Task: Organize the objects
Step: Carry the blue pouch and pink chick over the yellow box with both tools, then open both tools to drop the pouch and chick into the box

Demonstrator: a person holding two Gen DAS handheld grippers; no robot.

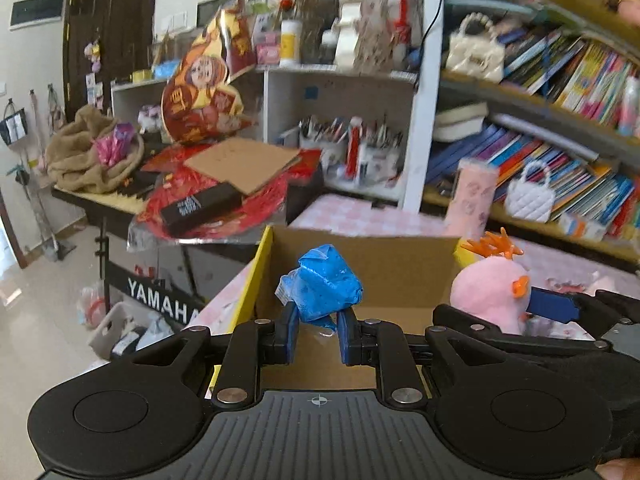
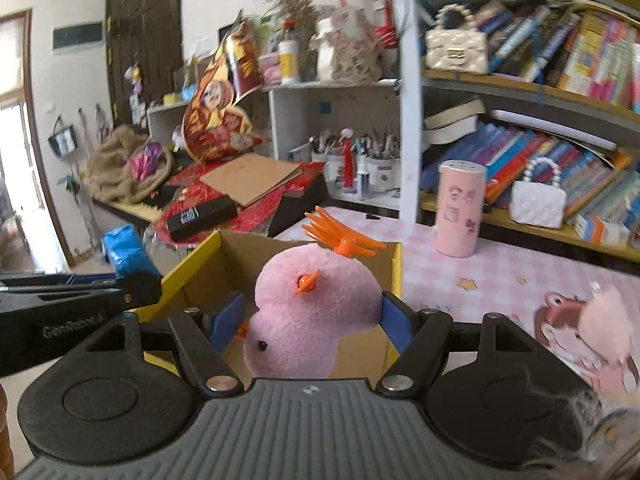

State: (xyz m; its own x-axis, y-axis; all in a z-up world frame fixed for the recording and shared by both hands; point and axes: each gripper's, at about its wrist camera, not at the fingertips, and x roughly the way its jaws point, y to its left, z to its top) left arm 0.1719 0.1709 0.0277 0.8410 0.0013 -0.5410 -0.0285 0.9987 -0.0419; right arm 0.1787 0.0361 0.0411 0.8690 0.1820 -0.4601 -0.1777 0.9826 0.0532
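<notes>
My left gripper is shut on a crumpled blue packet and holds it above the open cardboard box with yellow sides. My right gripper is shut on a pink plush bird with an orange crest, held over the same box. The plush bird also shows at the right of the left wrist view. The blue packet shows at the left of the right wrist view, above the left gripper's black body.
The box stands on a pink checked tablecloth. A pink cylinder stands behind it. A fluffy pink thing lies at the right. Bookshelves rise behind. A cluttered Yamaha keyboard stands at the left.
</notes>
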